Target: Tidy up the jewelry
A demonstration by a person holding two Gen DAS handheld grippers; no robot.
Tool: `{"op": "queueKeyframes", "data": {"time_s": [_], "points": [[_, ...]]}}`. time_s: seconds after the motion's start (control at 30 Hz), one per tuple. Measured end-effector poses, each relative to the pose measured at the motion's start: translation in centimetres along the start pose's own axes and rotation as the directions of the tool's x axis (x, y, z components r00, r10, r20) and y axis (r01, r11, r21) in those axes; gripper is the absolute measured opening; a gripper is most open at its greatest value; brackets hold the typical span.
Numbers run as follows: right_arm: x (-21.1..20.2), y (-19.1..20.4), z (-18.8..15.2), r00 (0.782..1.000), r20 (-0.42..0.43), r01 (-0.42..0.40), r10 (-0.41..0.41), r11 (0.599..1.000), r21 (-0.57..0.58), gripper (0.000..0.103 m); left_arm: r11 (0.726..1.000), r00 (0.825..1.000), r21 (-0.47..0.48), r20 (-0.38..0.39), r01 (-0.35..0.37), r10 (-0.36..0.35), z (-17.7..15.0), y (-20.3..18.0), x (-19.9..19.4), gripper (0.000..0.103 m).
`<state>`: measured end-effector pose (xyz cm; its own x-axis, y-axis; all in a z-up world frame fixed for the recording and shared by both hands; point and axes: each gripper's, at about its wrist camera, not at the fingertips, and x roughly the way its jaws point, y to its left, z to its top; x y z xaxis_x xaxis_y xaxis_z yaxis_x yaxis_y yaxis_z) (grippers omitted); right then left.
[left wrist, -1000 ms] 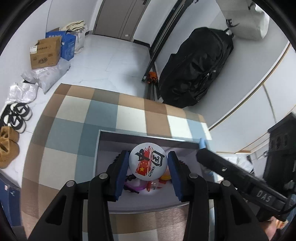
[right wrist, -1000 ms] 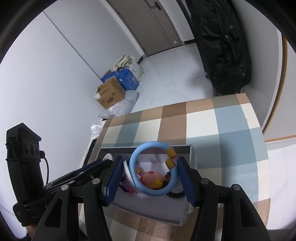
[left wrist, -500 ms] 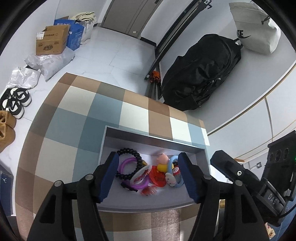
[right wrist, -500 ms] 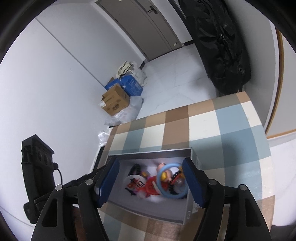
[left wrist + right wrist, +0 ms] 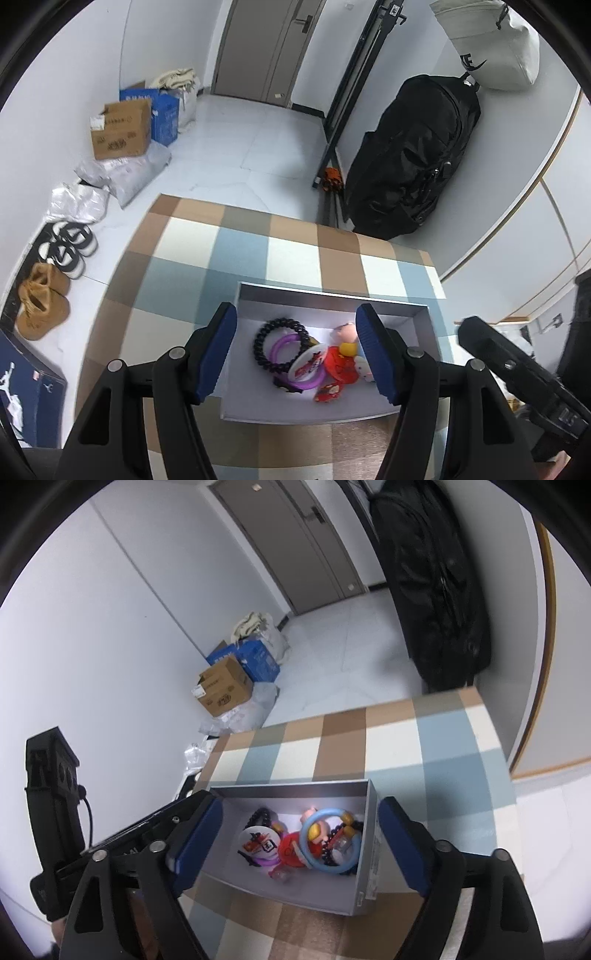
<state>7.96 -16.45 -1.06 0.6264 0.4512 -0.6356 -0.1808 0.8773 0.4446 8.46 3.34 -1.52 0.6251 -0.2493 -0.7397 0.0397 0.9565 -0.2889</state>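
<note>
A grey open box (image 5: 332,295) (image 5: 291,786) sits on the checked tabletop and holds the jewelry. Inside lie a round white badge with red print (image 5: 308,363) (image 5: 258,843), a black bead bracelet (image 5: 280,328), a purple ring (image 5: 286,345), red pieces (image 5: 341,365) and a light blue ring with yellow beads (image 5: 327,845). My left gripper (image 5: 297,350) is open and empty above the box. My right gripper (image 5: 299,843) is open and empty above the box too.
The checked table (image 5: 240,251) ends at a white floor with shoes (image 5: 44,299), cardboard and blue boxes (image 5: 122,129) and bags. A black backpack (image 5: 413,155) leans on the right wall. The right gripper's body (image 5: 517,384) shows beside the box.
My left gripper let go of the round badge and my right let go of the blue ring; both dropped into the box. Both grippers opened wide and rose.
</note>
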Motion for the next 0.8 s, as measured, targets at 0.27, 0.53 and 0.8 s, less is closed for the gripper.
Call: {"op": "queueKeyframes", "data": {"time_s": [0.27,0.53,0.8], "points": [[-2.4,1.9,-0.7,0.994,0.108,0.004,0.008,0.994,-0.108,0.103,0.999,0.996,0.021,0.079,-0.032,0.030,-0.5,-0.1,-2.1,0.074],[-4.3,3.6,-2.3,0.981,0.192,0.033,0.012,0.972,-0.231,0.103,0.990,0.984,0.077,0.145,-0.116,0.104,-1.4,-1.0,-3.2,0.088],[-5.8,3.2,-3.5,0.973,0.229,0.047,0.009,0.970,-0.240,0.103,0.982,0.958,0.100,0.258,-0.158,0.128,-2.7,-1.5,-5.3,0.091]]}}
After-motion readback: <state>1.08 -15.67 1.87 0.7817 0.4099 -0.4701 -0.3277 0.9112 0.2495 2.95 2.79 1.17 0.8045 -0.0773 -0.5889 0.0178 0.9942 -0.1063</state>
